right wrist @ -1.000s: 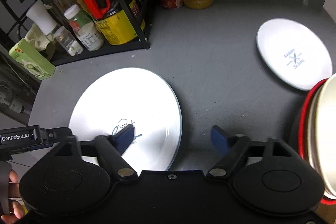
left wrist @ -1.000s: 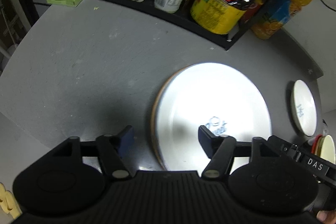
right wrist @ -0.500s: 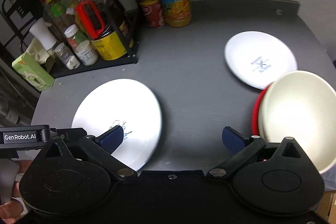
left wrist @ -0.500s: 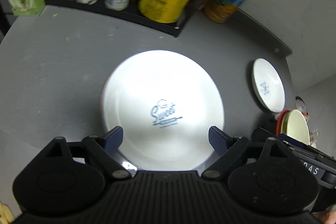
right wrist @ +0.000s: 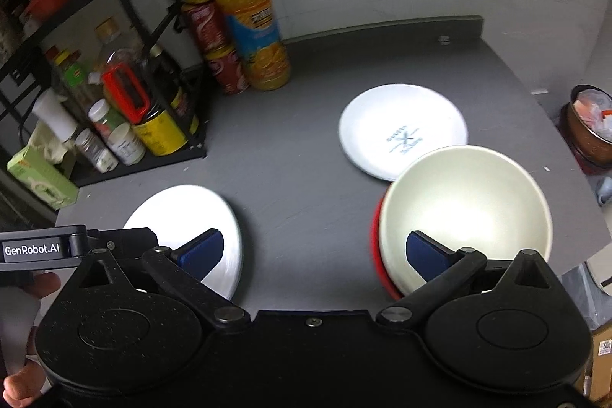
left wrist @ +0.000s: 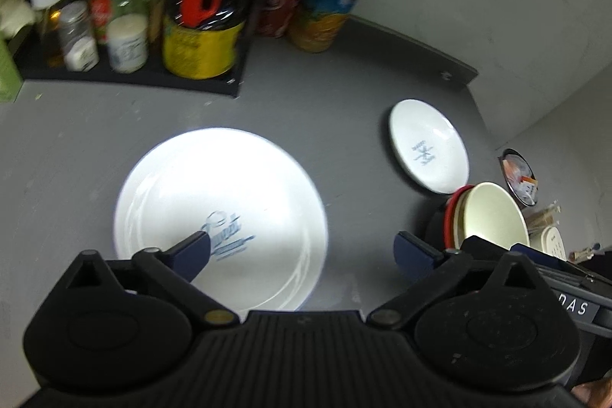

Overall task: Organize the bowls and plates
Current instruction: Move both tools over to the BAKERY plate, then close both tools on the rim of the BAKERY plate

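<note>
A large white plate (left wrist: pixel 229 194) with a blue logo lies flat on the grey table (left wrist: pixel 76 125). My left gripper (left wrist: pixel 302 243) hangs above its near edge, jaws opening, nothing between them. A small white plate (left wrist: pixel 428 144) lies at the far right. Nearer than it, a cream bowl (left wrist: pixel 493 217) sits nested in a red bowl (left wrist: pixel 448 217). In the right wrist view my right gripper (right wrist: pixel 314 241) is open and empty above bare table, with the large plate (right wrist: pixel 191 213) to its left and the cream bowl (right wrist: pixel 466 201) to its right. Beyond the bowl lies the small plate (right wrist: pixel 397 125).
A black rack (right wrist: pixel 153 159) of bottles and jars stands at the back left, a green box (right wrist: pixel 42 178) beside it. An orange juice bottle (right wrist: pixel 248 14) and red cans (right wrist: pixel 214 41) stand against the wall. A bin (right wrist: pixel 589 125) with rubbish sits past the table's right edge.
Both grippers have risen and drawn back from the large plate, and their jaws have spread wider. The views have swung right, bringing the bowls and small plate into sight.
</note>
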